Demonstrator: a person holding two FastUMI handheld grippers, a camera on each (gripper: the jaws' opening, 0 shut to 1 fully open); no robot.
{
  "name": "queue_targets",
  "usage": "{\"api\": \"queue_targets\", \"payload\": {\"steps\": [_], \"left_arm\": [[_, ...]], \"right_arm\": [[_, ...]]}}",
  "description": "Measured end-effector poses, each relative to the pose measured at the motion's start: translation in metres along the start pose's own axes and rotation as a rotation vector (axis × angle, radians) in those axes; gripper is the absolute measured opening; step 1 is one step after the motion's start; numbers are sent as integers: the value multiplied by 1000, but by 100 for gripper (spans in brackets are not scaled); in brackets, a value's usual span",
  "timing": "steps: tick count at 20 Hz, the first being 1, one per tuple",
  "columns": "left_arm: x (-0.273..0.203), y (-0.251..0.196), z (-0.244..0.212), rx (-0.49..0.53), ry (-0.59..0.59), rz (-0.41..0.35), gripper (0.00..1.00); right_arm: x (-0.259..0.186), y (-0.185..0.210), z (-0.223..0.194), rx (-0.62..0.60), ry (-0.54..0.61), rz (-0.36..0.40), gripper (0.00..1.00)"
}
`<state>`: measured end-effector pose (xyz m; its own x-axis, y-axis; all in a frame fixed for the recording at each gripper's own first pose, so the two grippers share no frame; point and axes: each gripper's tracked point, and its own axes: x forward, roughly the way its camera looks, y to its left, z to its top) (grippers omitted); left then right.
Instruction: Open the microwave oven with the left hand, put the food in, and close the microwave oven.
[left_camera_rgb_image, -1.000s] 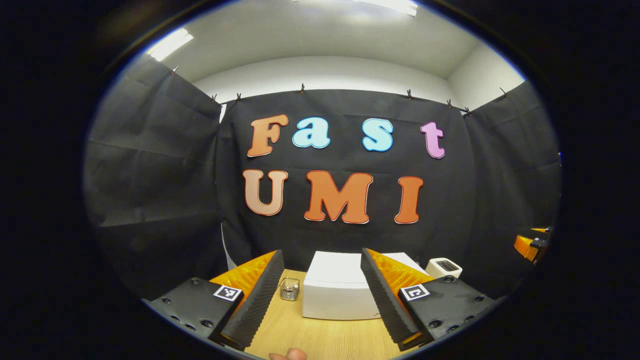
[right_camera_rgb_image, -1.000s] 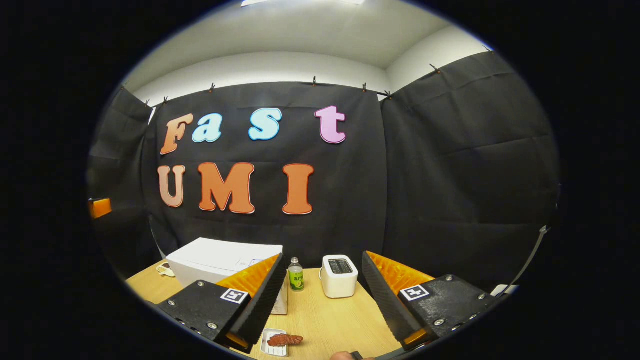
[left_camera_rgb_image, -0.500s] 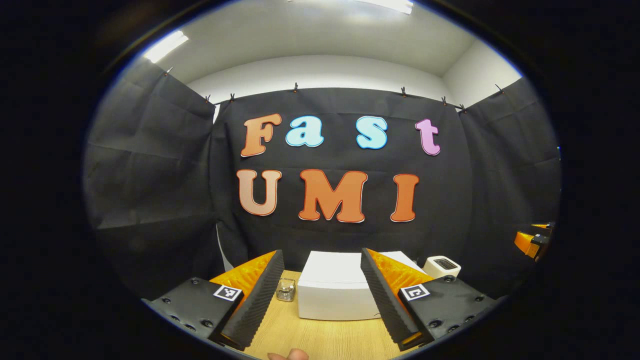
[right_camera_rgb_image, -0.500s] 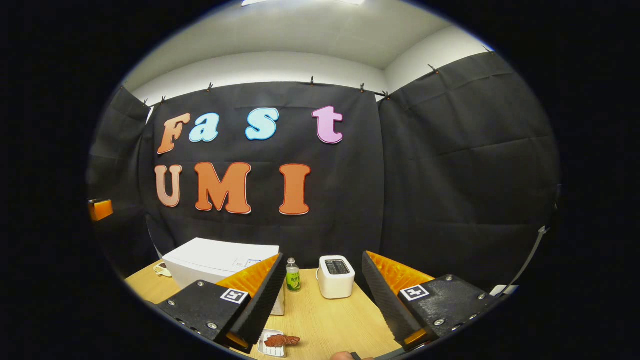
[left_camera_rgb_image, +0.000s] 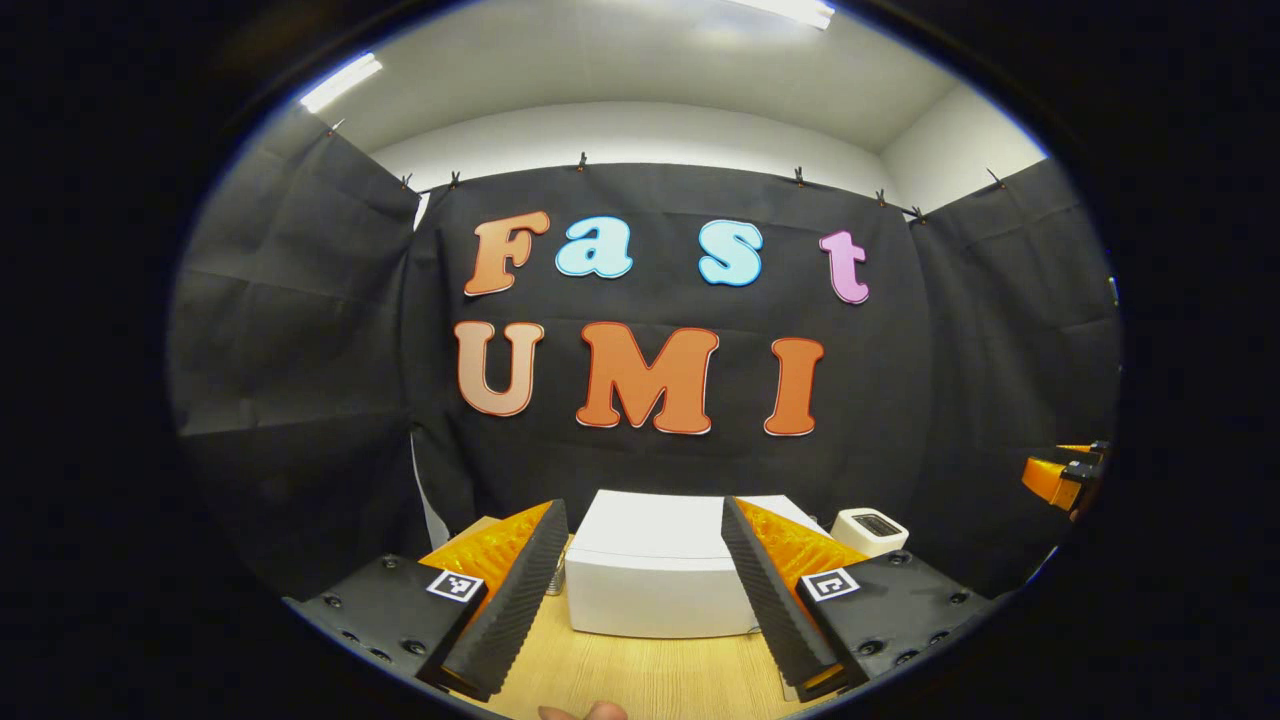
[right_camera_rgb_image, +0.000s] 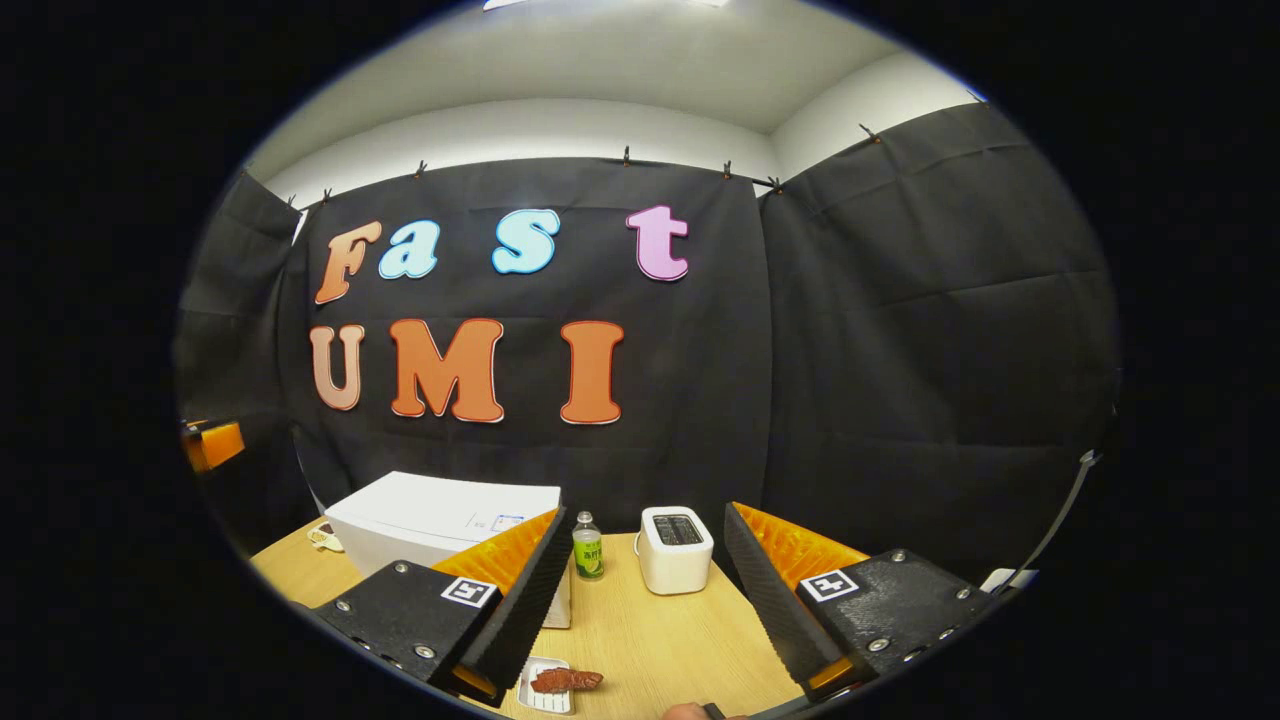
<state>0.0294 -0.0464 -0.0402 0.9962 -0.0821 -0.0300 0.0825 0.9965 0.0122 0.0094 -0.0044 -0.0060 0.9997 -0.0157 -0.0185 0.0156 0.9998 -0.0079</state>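
Observation:
The white microwave oven (left_camera_rgb_image: 655, 565) stands on the wooden table (left_camera_rgb_image: 640, 675), straight ahead between the fingers of my left gripper (left_camera_rgb_image: 640, 590), which is open, empty and some way short of it. In the right gripper view the microwave oven (right_camera_rgb_image: 440, 525) sits at the left, partly hidden behind a finger. A small white dish with reddish-brown food (right_camera_rgb_image: 562, 681) lies on the table low in that view. My right gripper (right_camera_rgb_image: 640, 590) is open, empty and held above the table. The other gripper's orange part (left_camera_rgb_image: 1055, 478) shows far right in the left gripper view.
A white toaster (right_camera_rgb_image: 677, 550) and a small green-labelled bottle (right_camera_rgb_image: 588, 547) stand behind the dish, right of the microwave. A small object (right_camera_rgb_image: 325, 538) lies on the table at the microwave's left. Black cloth walls close the table in behind and at both sides.
My left gripper view has shifted so the microwave sits lower-left and looks slightly larger; the small glass jar beside it is now hidden behind the left finger. The right gripper has barely moved.

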Motion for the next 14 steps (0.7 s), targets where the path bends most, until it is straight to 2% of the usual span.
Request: {"api": "queue_targets", "payload": {"steps": [8, 9, 11, 14], "left_arm": [[24, -57, -58, 14, 33, -88, 100], [28, -67, -67, 17, 34, -102, 97], [36, -82, -84, 7, 4, -119, 100], [52, -112, -130, 28, 29, -170, 98]], "right_arm": [[-5, 1, -1, -1, 7, 9, 95], [-4, 0, -1, -2, 10, 8, 95], [-4, -1, 0, -4, 13, 2, 94], [-6, -5, -3, -6, 27, -11, 95]]}}
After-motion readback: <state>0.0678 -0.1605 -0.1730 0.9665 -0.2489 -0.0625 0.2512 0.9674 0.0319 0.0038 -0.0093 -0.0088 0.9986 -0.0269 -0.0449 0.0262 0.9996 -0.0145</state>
